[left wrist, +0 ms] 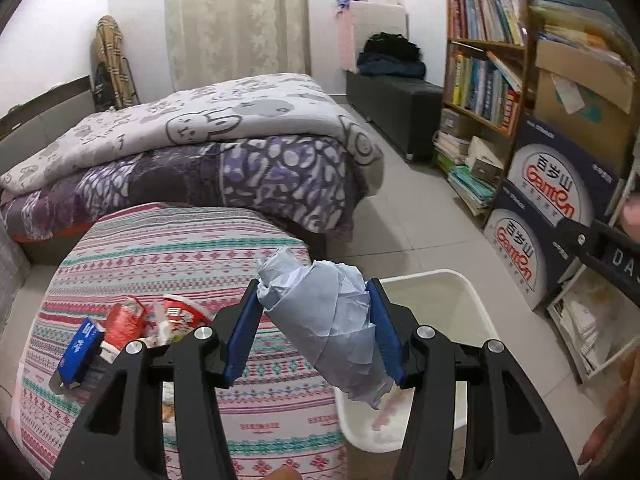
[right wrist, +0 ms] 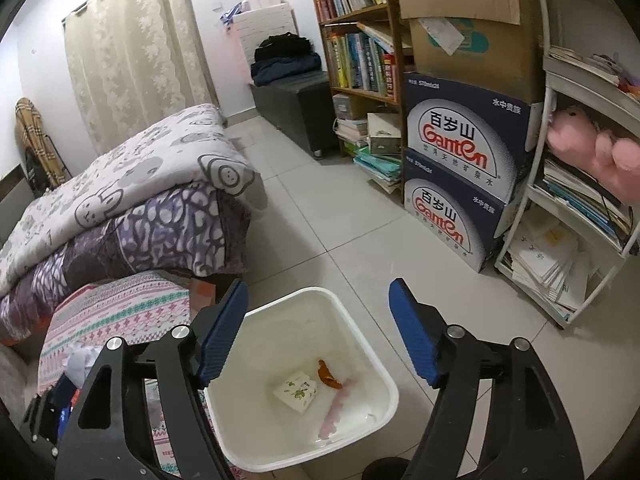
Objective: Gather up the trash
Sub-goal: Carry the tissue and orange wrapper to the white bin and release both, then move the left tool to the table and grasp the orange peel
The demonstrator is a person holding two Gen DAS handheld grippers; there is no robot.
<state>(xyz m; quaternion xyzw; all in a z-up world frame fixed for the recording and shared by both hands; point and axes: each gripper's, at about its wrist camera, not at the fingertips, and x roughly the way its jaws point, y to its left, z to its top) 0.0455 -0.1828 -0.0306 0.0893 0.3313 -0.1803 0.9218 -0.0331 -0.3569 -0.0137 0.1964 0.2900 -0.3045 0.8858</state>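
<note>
1. Pale grey crumpled paper (left wrist: 332, 320) being clamped crosswise between the blue pads of the left gripper (left wrist: 316, 328), riding above the edge of the striped cushion (left wrist: 160, 248) toward the white bin (left wrist: 440, 292), likely for a drop.
2. Hanging wide and empty over the bin's mouth, the right gripper (right wrist: 318, 332), nothing between its pads.
3. Already lying on the bin floor: a small printed packet (right wrist: 296, 392), an orange scrap (right wrist: 328, 376), a pink strip (right wrist: 336, 412).
4. Waiting on the cushion: red wrappers (left wrist: 128, 320), a blue carton (left wrist: 80, 352).
</note>
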